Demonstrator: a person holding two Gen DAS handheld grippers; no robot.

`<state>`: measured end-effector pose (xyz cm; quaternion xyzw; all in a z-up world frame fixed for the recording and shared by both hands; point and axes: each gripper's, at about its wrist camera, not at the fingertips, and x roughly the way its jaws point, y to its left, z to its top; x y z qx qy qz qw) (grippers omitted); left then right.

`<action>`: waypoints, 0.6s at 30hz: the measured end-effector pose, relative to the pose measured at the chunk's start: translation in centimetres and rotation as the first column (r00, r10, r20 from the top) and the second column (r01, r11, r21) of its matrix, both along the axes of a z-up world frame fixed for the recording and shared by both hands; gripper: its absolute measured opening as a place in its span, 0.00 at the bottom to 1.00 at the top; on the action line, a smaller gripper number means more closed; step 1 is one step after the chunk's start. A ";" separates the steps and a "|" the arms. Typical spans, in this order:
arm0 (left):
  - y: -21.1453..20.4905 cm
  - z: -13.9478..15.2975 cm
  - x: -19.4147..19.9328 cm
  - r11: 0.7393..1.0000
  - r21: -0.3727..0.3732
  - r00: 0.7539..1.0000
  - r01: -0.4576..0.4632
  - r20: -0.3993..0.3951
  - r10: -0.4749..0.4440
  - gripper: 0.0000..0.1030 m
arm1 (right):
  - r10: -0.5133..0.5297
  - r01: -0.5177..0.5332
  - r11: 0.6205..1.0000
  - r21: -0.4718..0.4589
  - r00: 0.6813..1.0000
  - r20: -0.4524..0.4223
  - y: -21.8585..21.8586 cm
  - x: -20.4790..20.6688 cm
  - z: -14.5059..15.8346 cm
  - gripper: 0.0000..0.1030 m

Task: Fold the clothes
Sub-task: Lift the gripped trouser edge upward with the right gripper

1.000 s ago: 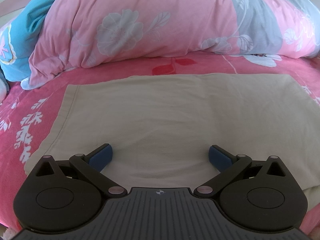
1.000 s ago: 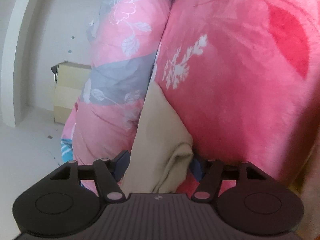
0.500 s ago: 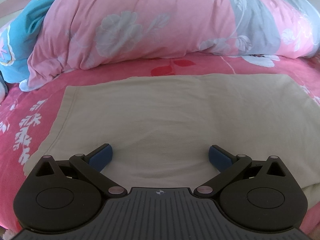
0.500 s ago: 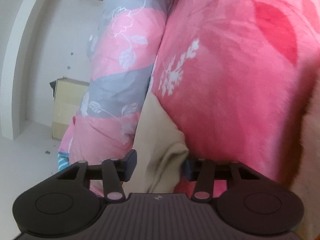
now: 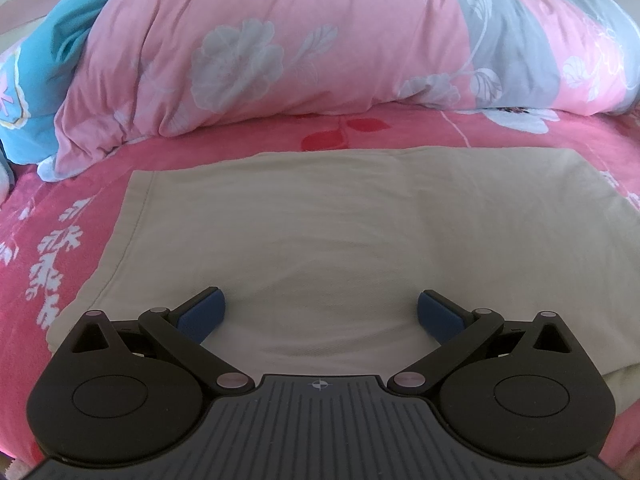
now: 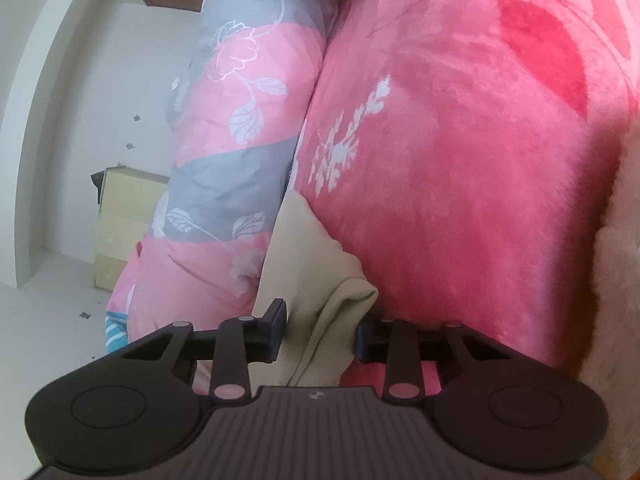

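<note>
A beige garment (image 5: pixel 340 232) lies flat on the pink bed cover (image 5: pixel 44 240), with a seam down its left edge. Above its near edge my left gripper (image 5: pixel 320 306) is held open, blue pads wide apart, and only flat cloth shows beneath them. In the right wrist view a loose fold of the same beige garment (image 6: pixel 316 280) stands up between the jaws of my right gripper (image 6: pixel 322 326). Those jaws are closing and the fold fills the gap between them. It brushes both pads but is not squeezed flat.
A rolled pink and grey floral quilt (image 5: pixel 320 48) lies along the far side of the bed, with blue bedding (image 5: pixel 44 64) at the far left. The right wrist view shows the same quilt (image 6: pixel 240 120), a cardboard box (image 6: pixel 124 220) on the white floor and white walls.
My right gripper's jaws have come much closer together around the beige fold, and its view has tipped a little. The left gripper and the flat garment have not moved.
</note>
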<state>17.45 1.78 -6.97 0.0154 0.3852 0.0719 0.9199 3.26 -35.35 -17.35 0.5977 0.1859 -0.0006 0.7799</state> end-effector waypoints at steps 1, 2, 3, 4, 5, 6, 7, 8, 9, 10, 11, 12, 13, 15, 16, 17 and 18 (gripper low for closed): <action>0.0 0.0 0.0 1.000 0.001 1.000 0.002 -0.003 -0.002 1.00 | -0.001 0.001 1.000 -0.006 1.000 -0.003 0.1 0.1 0.0 0.34; 0.1 0.0 0.1 1.000 0.001 1.000 0.005 -0.004 -0.005 1.00 | -0.003 0.003 1.000 -0.009 1.000 -0.005 0.1 0.1 0.1 0.34; 0.1 0.0 0.1 1.000 0.000 1.000 0.009 -0.007 -0.009 1.00 | -0.005 0.005 1.000 -0.013 1.000 -0.007 0.2 0.1 0.1 0.34; 0.2 0.0 0.1 1.000 -0.001 1.000 0.013 -0.009 -0.013 1.00 | -0.006 0.006 1.000 -0.017 1.000 -0.010 0.3 0.1 0.1 0.34; 0.2 0.0 0.1 1.000 -0.001 1.000 0.018 -0.011 -0.018 1.00 | -0.005 0.005 1.000 -0.022 1.000 -0.013 0.3 0.2 0.2 0.33; 0.2 0.0 0.1 1.000 -0.001 1.000 0.022 -0.013 -0.022 1.00 | -0.004 0.004 1.000 -0.023 1.000 -0.018 0.3 0.2 0.3 0.33; 0.3 0.0 0.1 1.000 -0.001 1.000 0.026 -0.015 -0.026 1.00 | -0.002 0.002 1.000 -0.024 1.000 -0.022 0.3 0.2 0.3 0.33; 0.3 0.0 0.2 1.000 0.000 0.999 0.031 -0.018 -0.031 1.00 | 0.001 -0.002 1.000 -0.024 1.000 -0.024 0.3 0.2 0.3 0.33; 0.3 -0.1 0.3 0.999 -0.001 0.999 0.036 -0.020 -0.036 1.00 | 0.004 -0.005 1.000 -0.024 1.000 -0.027 0.2 0.2 0.3 0.33; 0.4 -0.1 0.4 0.999 -0.004 0.999 0.039 -0.022 -0.040 1.00 | 0.008 -0.008 1.000 -0.024 1.000 -0.029 0.1 0.2 0.3 0.33; 0.4 -0.1 0.4 0.999 -0.007 0.999 0.041 -0.025 -0.042 1.00 | 0.011 -0.012 1.000 -0.023 0.999 -0.031 0.1 0.2 0.3 0.33; 0.4 -0.1 0.4 0.999 -0.010 0.999 0.040 -0.026 -0.040 1.00 | 0.015 -0.016 1.000 -0.021 0.999 -0.032 0.0 0.1 0.3 0.33; 0.5 -0.1 0.5 0.999 -0.012 0.999 0.039 -0.027 -0.039 1.00 | 0.017 -0.018 1.000 -0.017 0.999 -0.033 -0.1 0.1 0.3 0.33; 0.4 -0.2 0.4 0.999 -0.014 0.999 0.038 -0.026 -0.038 1.00 | 0.022 -0.023 1.000 -0.012 0.999 -0.036 -0.2 0.0 0.3 0.31; 0.4 -0.2 0.4 0.999 -0.014 0.999 0.038 -0.024 -0.038 1.00 | 0.025 -0.025 1.000 -0.015 0.999 -0.036 -0.2 0.0 0.3 0.31; 0.4 -0.2 0.3 0.999 -0.014 0.999 0.038 -0.023 -0.038 1.00 | 0.026 -0.027 0.999 -0.020 0.999 -0.037 -0.2 -0.1 0.4 0.29; 0.4 -0.2 0.3 0.999 -0.015 0.999 0.039 -0.023 -0.039 1.00 | 0.027 -0.028 0.999 -0.029 0.999 -0.039 -0.2 -0.1 0.4 0.28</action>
